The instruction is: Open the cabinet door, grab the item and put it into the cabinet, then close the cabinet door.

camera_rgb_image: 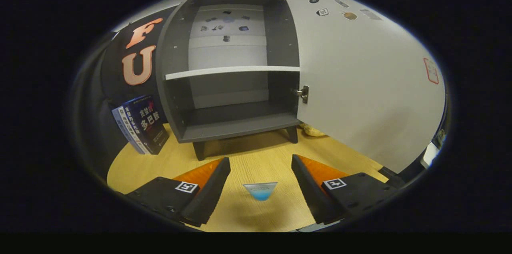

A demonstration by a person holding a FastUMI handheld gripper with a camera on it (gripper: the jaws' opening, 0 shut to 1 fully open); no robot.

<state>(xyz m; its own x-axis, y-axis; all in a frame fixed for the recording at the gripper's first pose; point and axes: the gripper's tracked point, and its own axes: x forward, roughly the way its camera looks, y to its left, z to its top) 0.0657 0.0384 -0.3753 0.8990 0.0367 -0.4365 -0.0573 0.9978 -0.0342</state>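
Note:
A dark grey cabinet (pixel 236 126) stands on short legs on the wooden table (pixel 256 158), just beyond my fingers. Its pale grey door (pixel 360 86) is swung wide open to the right, with a metal hinge (pixel 303 94) at the lower compartment. A white shelf (pixel 232 72) splits the inside in two; both compartments look bare. A yellowish item (pixel 312 130) peeks out from under the door's lower edge, beside the cabinet's right leg. My gripper (pixel 260 172) is open, low over the table, with nothing between its black and orange fingers (pixel 208 190).
Two dark blue books (pixel 144 124) lean against the booth wall left of the cabinet. A small blue and white triangular sticker (pixel 260 191) lies on the table between my fingers. The open door takes up the space to the right.

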